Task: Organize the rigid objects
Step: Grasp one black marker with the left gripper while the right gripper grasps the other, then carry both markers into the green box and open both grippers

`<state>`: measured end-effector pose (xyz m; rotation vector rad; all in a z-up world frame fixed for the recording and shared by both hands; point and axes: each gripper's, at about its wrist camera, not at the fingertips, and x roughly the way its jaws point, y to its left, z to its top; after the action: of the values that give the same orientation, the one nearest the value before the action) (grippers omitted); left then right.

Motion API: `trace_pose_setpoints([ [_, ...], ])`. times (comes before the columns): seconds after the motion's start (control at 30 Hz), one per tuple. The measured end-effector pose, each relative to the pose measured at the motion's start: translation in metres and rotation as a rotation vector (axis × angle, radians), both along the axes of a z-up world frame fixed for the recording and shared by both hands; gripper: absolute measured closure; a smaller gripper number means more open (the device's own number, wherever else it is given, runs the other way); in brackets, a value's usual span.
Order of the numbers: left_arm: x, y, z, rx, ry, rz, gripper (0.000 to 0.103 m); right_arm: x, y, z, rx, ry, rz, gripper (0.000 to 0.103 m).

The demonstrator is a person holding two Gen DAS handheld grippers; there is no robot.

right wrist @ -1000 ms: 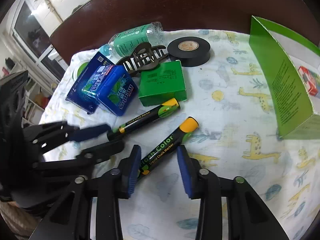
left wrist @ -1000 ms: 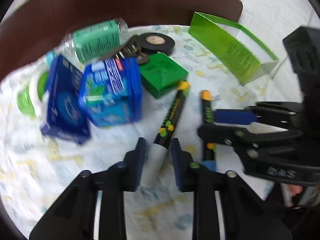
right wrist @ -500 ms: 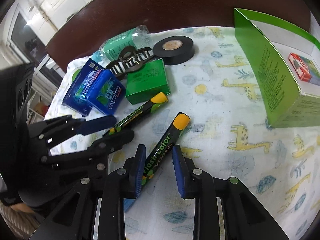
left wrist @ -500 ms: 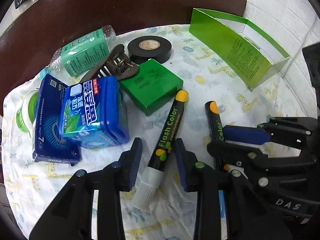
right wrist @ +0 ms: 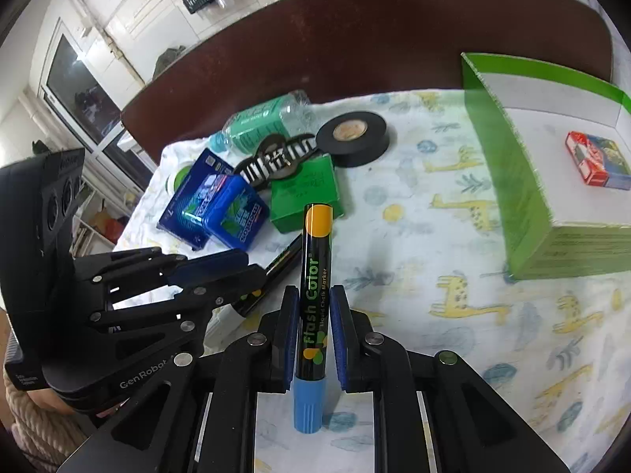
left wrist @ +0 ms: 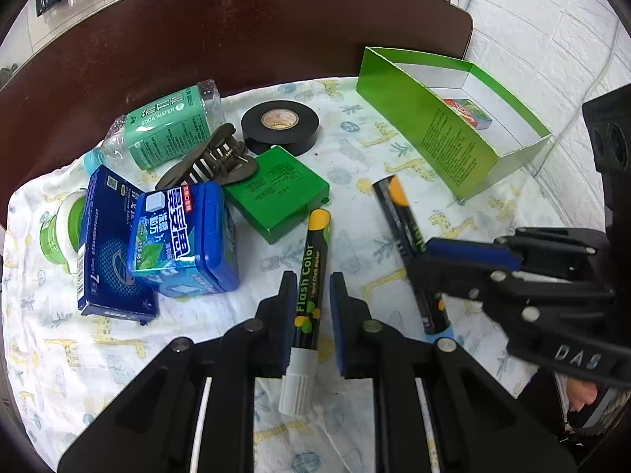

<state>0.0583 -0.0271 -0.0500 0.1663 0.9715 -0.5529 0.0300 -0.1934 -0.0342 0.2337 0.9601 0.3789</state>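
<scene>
Two black "Flash Color" chalk markers with orange ends are in play. My left gripper (left wrist: 313,295) has its jaws closing onto the white-capped marker (left wrist: 311,268), and both pads press its barrel. The marker points away along the fingers, over the giraffe-print cloth (left wrist: 118,339). My right gripper (right wrist: 315,307) has its jaws closing too, pads tight on the blue-capped marker (right wrist: 315,276), with the blue cap sticking out behind the pads. In the left wrist view the right gripper (left wrist: 473,260) reaches in from the right with its marker (left wrist: 406,228). The left gripper (right wrist: 213,272) shows at the left of the right wrist view.
An open green box (left wrist: 453,146) stands at the right with a small red card box (right wrist: 595,157) inside. Clustered at the back left are a black tape roll (left wrist: 280,120), flat green box (left wrist: 276,193), hair claw (left wrist: 213,161), soda bottle (left wrist: 165,126), blue tin (left wrist: 185,236) and blue carton (left wrist: 106,244).
Both grippers closed from open onto their markers. Each marker swung from slanted to straight along the fingers, and the right one rose off the cloth.
</scene>
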Motion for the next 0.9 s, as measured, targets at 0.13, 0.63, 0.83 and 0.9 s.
trace_pose_setpoints([
  [0.13, -0.001, -0.002, -0.001, 0.009, 0.008, -0.005, 0.092, -0.001, -0.008, 0.004, -0.009, -0.009, 0.0, 0.086],
  [0.63, 0.005, -0.003, -0.017, 0.049, 0.058, 0.029, 0.086, 0.003, -0.01, -0.03, 0.001, 0.075, -0.023, 0.085],
  [0.83, 0.01, -0.019, -0.025, 0.102, 0.05, 0.012, 0.072, -0.004, 0.006, -0.032, -0.112, 0.063, 0.011, 0.081],
  [0.9, 0.012, -0.023, -0.026, 0.114, 0.026, 0.008, 0.076, -0.008, 0.013, -0.032, -0.158, 0.022, 0.028, 0.081],
])
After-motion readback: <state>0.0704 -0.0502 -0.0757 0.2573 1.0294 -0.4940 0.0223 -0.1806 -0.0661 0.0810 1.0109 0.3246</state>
